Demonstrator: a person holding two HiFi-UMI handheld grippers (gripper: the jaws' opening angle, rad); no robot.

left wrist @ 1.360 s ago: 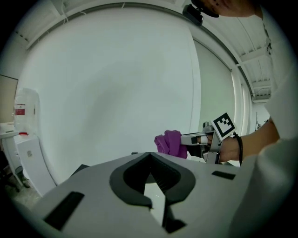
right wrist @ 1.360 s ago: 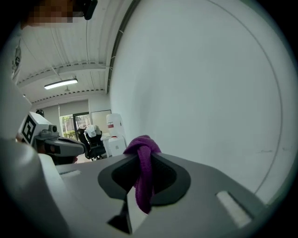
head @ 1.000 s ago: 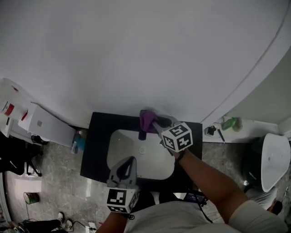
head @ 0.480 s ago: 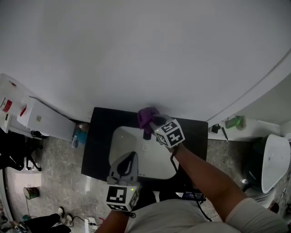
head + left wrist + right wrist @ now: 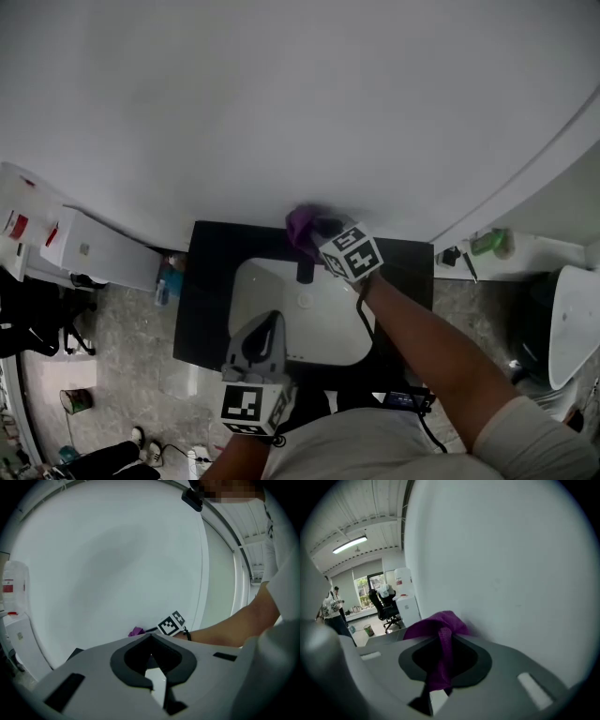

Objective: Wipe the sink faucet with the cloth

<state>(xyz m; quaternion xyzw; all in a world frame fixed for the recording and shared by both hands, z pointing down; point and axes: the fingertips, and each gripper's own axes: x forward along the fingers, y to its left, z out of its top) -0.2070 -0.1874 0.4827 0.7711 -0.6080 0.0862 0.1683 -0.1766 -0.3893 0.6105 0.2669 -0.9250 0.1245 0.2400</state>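
Backward toward the wall goes the purple cloth (image 5: 302, 225), off the spout and up to the rear of the faucet (image 5: 306, 272).

It is bunched at the back edge of the black counter (image 5: 204, 272), right by the white wall (image 5: 300, 112), with the right gripper (image 5: 319, 234) pinched shut on a narrow twist of it. The left gripper (image 5: 265, 328) hangs over the front rim of the sink (image 5: 242, 281) much as a second ago, jaws closed on nothing. The risk, as I judge it, is that thin hold. A drag against the metal could pull the twist free and drop the cloth into the basin. And this close to the wall, the gripper may knock it, or rub wall and counter instead of the faucet.
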